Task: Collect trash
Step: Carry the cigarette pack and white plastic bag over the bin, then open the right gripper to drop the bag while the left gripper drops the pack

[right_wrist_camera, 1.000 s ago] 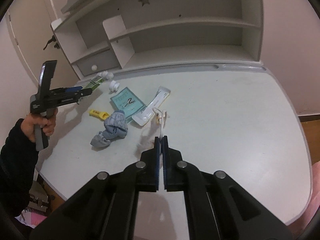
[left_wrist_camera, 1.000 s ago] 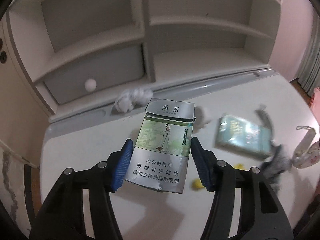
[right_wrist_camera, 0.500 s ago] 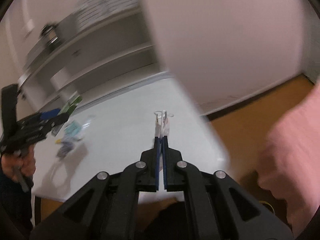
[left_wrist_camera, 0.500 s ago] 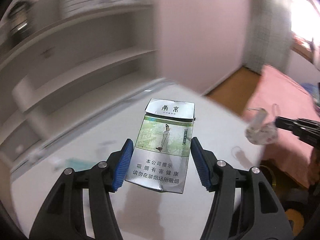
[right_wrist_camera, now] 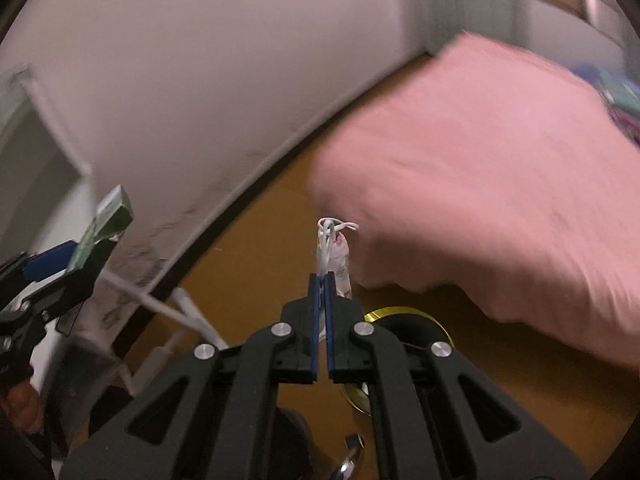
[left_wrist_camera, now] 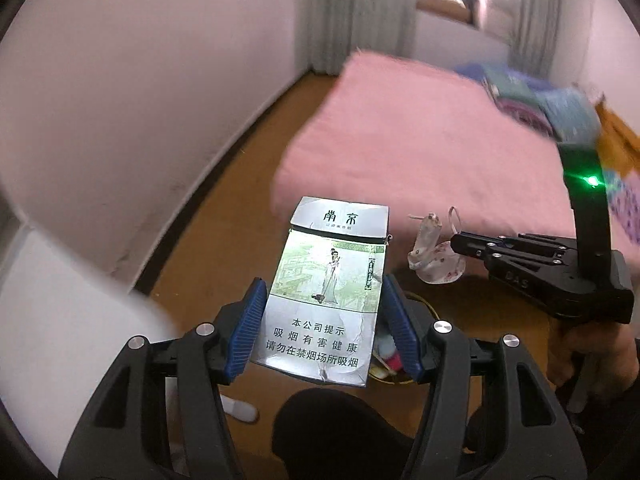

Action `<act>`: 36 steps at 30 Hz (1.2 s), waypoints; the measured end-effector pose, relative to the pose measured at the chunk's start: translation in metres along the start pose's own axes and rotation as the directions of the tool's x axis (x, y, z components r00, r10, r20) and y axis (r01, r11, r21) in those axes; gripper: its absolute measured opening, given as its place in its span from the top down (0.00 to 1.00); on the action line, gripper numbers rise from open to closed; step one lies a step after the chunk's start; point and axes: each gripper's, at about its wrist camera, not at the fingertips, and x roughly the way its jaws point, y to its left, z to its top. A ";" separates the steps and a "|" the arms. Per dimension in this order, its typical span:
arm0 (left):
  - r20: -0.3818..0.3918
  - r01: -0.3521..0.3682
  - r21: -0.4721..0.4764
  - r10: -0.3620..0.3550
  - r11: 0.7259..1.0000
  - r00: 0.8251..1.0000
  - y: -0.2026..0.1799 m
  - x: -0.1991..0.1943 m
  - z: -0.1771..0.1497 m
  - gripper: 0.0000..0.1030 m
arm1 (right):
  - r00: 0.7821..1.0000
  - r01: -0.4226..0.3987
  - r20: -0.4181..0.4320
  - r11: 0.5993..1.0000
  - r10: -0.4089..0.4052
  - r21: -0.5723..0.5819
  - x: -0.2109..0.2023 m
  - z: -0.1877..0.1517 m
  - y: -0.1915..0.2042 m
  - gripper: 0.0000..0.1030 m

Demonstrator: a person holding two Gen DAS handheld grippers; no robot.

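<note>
Bin rim [right_wrist_camera: 404, 314] shows only beneath right gripper [right_wrist_camera: 323, 280].

Brown wooden floor [left_wrist_camera: 224, 248] — pink-covered bed [left_wrist_camera: 420, 132], gold-rimmed bin [right_wrist_camera: 404, 314] on it

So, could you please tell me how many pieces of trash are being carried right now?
2. A cigarette pack sits clamped in the left hand-held gripper; a small white mask is pinched in the right hand-held gripper.

Cigarette pack [left_wrist_camera: 328, 296]: lid reads "南京"; lower panel carries the warning "本公司提示 吸烟有害健康 请勿在禁烟场所吸烟". Small lettering on its vertical side strip is illegible.
</note>
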 end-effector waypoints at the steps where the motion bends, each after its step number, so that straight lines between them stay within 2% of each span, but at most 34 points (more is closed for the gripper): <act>1: -0.018 0.016 0.009 -0.016 1.000 1.000 -0.007 0.012 0.000 0.44 | 1.000 0.007 -0.027 0.999 -0.006 0.031 0.008 -0.003 -0.011 0.97; 6: -0.125 0.091 0.036 -0.085 0.995 0.988 -0.041 0.082 -0.004 0.44 | 0.990 0.032 -0.137 0.988 -0.011 0.152 0.036 -0.013 -0.066 0.97; 10: -0.187 0.127 0.035 -0.118 0.991 0.975 -0.052 0.119 -0.012 0.44 | 0.981 0.071 -0.188 0.981 -0.036 0.182 0.051 -0.020 -0.095 0.97; 14: -0.230 0.140 0.032 -0.129 0.990 0.965 -0.063 0.142 -0.026 0.44 | 0.968 0.090 -0.246 0.979 -0.043 0.183 0.065 -0.026 -0.107 0.97; 17: -0.257 0.152 0.027 -0.140 0.988 0.956 -0.076 0.157 -0.021 0.44 | 0.962 0.103 -0.267 0.981 -0.057 0.162 0.073 -0.025 -0.104 0.97; 36: -0.289 0.152 0.018 -0.140 0.988 0.947 -0.080 0.165 -0.022 0.44 | 0.959 0.081 -0.279 0.988 -0.042 0.131 0.073 -0.031 -0.094 0.97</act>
